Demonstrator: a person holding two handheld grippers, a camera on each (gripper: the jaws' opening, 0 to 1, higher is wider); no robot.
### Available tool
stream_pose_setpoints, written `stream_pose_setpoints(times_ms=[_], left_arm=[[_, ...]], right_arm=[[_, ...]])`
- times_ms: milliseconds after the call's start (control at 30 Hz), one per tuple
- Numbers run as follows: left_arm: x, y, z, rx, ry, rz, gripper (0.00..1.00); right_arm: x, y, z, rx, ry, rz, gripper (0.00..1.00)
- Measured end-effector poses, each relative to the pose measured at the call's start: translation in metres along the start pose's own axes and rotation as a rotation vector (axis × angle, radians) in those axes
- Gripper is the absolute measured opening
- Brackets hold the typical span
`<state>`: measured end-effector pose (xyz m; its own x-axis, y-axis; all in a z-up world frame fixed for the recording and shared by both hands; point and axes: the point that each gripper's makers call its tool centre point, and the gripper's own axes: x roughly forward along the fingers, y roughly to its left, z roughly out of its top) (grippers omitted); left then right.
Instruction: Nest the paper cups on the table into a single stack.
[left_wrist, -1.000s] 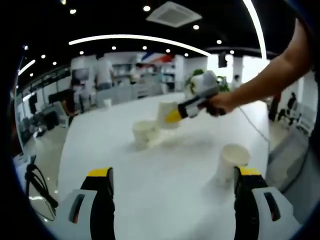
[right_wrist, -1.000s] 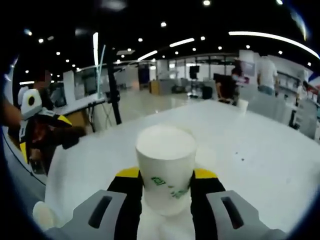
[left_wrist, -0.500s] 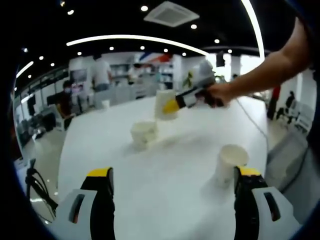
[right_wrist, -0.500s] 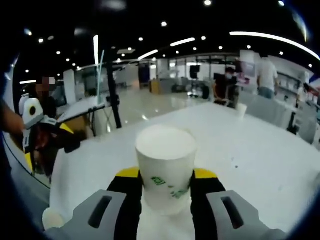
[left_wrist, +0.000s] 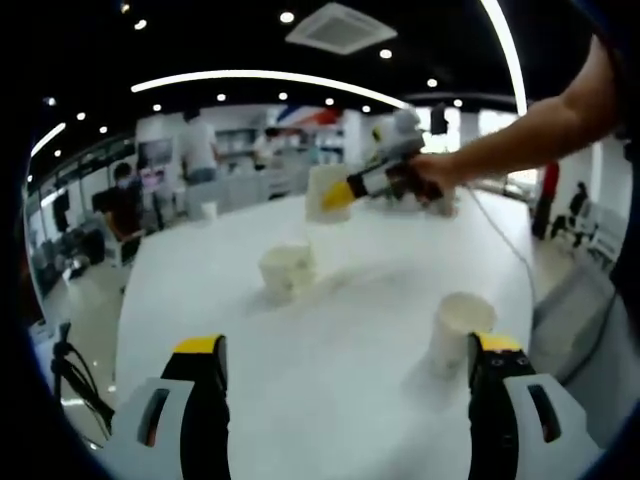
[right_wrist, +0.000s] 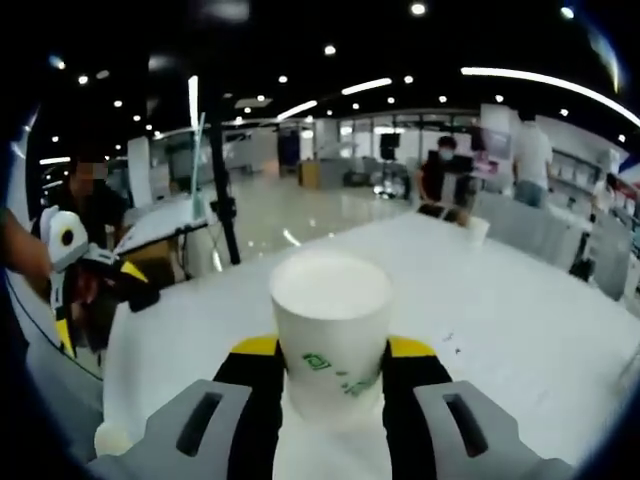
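My right gripper (right_wrist: 332, 385) is shut on a white paper cup (right_wrist: 332, 335) with a green mark, held upright above the white table (right_wrist: 520, 340). In the left gripper view the same right gripper (left_wrist: 340, 190) holds that cup (left_wrist: 322, 193) in the air, above and a little beyond a second cup (left_wrist: 285, 268) standing mid-table. A third cup (left_wrist: 460, 325) stands near the right jaw of my left gripper (left_wrist: 345, 400), which is open with nothing between its jaws. The left gripper (right_wrist: 85, 270) also appears at the left edge of the right gripper view.
A small white cup (left_wrist: 208, 210) stands at the table's far end, also seen as a distant cup (right_wrist: 478, 228). People and chairs are beyond the table. The person's arm (left_wrist: 530, 140) reaches in from the right. The table's edge (left_wrist: 125, 330) drops to the floor on the left.
The right gripper has risen and moved further away over the table with its cup. The left gripper has stayed open and almost still.
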<state>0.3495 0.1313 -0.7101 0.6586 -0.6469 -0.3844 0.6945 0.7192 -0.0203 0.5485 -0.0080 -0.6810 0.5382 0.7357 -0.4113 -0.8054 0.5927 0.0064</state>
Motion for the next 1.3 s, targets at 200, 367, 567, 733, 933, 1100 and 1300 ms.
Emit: stream_pose_setpoints(times_ms=[200,367,567,733,933,1100,1300], left_arm=[[-0.001,0.001,0.002,-0.004,-0.006,0.003,0.98],[-0.003,0.002,0.002,-0.005,-0.007,0.005,0.98],[-0.004,0.003,0.003,-0.003,-0.006,0.007,0.98],[-0.005,0.002,0.003,-0.003,-0.003,0.005,0.98],[-0.005,0.002,0.005,0.001,-0.001,0.004,0.98],[-0.006,0.002,0.006,-0.004,-0.007,0.002,0.98],[-0.006,0.002,0.004,0.001,-0.013,-0.001,0.98]], right_arm=[[-0.002,-0.005,0.012,-0.008,-0.002,-0.007,0.36],[-0.002,-0.003,0.015,-0.014,-0.005,-0.005,0.36],[-0.002,-0.001,0.015,-0.018,0.0,-0.003,0.36],[-0.004,-0.001,0.016,-0.019,0.001,-0.006,0.36],[-0.007,0.002,0.019,-0.018,0.001,-0.003,0.36],[-0.009,0.007,0.021,-0.008,-0.003,0.0,0.36],[-0.012,0.018,0.019,0.0,-0.01,0.011,0.36]])
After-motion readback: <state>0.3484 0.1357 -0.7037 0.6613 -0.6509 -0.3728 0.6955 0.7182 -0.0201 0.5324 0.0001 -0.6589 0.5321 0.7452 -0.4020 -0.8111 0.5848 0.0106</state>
